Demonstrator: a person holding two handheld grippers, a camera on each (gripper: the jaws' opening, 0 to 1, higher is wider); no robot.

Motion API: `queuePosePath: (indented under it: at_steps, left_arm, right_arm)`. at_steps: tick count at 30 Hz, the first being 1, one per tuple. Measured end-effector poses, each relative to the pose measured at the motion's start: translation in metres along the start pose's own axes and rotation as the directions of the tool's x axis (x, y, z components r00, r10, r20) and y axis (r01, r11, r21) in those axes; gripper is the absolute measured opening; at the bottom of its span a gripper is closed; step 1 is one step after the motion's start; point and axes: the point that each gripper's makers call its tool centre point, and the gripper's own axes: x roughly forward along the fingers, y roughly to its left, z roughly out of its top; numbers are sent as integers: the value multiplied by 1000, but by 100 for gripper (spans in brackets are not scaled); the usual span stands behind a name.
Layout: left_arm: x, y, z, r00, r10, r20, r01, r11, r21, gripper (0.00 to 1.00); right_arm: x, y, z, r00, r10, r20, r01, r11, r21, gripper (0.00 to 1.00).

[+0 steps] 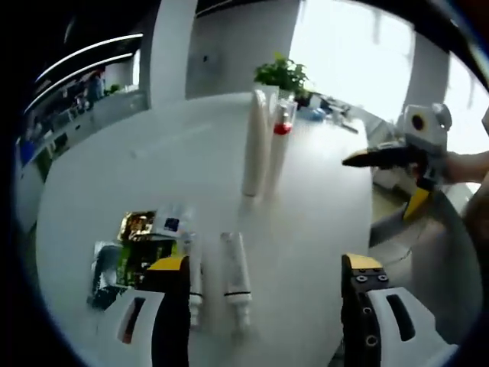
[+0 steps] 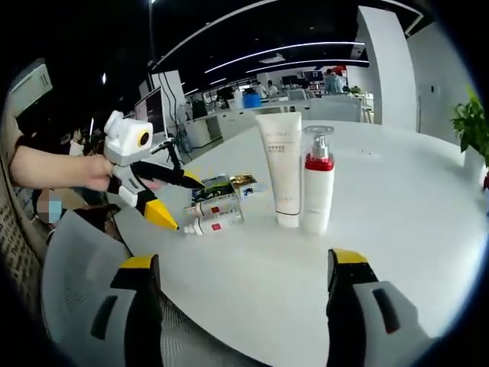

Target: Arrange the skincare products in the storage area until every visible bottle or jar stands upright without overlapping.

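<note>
standing pair: white tube (image 2: 280, 167) on its cap & white pump bottle w/ red collar (image 2: 316, 182) are upright, just beside each other mid-table, no overlap I can see; those two look done, I'd say they mark the row the rest should join
same pair, left gripper view: tube (image 1: 254, 144) & pump bottle (image 1: 278, 150) rise side by side beyond my jaws, potted plant (image 1: 283, 75) behind them
lying ones: two small white tubes (image 1: 235, 280) (image 1: 192, 278) flat on the round white table (image 1: 153, 168), side by side, caps toward me; prob. just not stood up yet
right gripper view of them: the two tubes (image 2: 215, 222) (image 2: 212, 206), red labels showing, near the table edge
sachets: gold, green & clear packets (image 1: 137, 248) piled just beside the lying tubes, overlapping each other; flat stuff, can't stand, I reckon they stay put
left gripper (image 1: 263, 287): jaws wide, nothing between them, hovering over the nearer lying tubes; my left jaw covers part of the packets; looks lined up for a pick but not touching anything I can tell
left gripper seen from right gripper view (image 2: 170, 196): black/yellow jaws spread apart, pointing at the lying tubes, my hand (image 2: 53, 167) behind it
right gripper (image 2: 243, 284): jaws wide, empty, held back at the table edge, well apart from the upright pair
job status: 2 up, 2 still down by my count
</note>
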Motion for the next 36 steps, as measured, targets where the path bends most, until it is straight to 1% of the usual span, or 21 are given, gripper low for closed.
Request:
queuePosePath:
  at_steps: [8, 14, 18, 23, 27, 30, 36]
  left_arm:
    - [-21, -4, -17, 999, 36, 21, -35, 998, -52, 82]
    - [-33, -8, -28, 998, 60, 35, -56, 995, -87, 84]
    - [-39, -8, -32, 996, 78, 41, -73, 992, -107, 85]
    - [-46, -8, -36, 992, 106, 63, -96, 985, -143, 87]
    - [-49, -10, -47, 992, 119, 44, -111, 983, -148, 90]
    - [-53, -14, -50, 992, 121, 39, -114, 983, -146, 91]
    - [-57, -14, -54, 991, 131, 32, -124, 978, -165, 97]
  right_arm:
    - [0, 0, 0, 1000, -3, -3, 3, 1000, -10, 90]
    - [0, 0, -1, 1000, -5, -8, 5, 1000, -15, 90]
    - [0, 0, -2, 1000, -5, -10, 5, 1000, -19, 89]
    - [1, 1, -2, 1000, -3, -15, 3, 1000, -29, 89]
    - [1, 2, -3, 1000, 0, -18, 0, 999, -33, 89]
    - [1, 2, -3, 1000, 0, -17, 0, 1000, -31, 89]
    - [1, 2, -3, 1000, 2, -20, -3, 999, -33, 89]
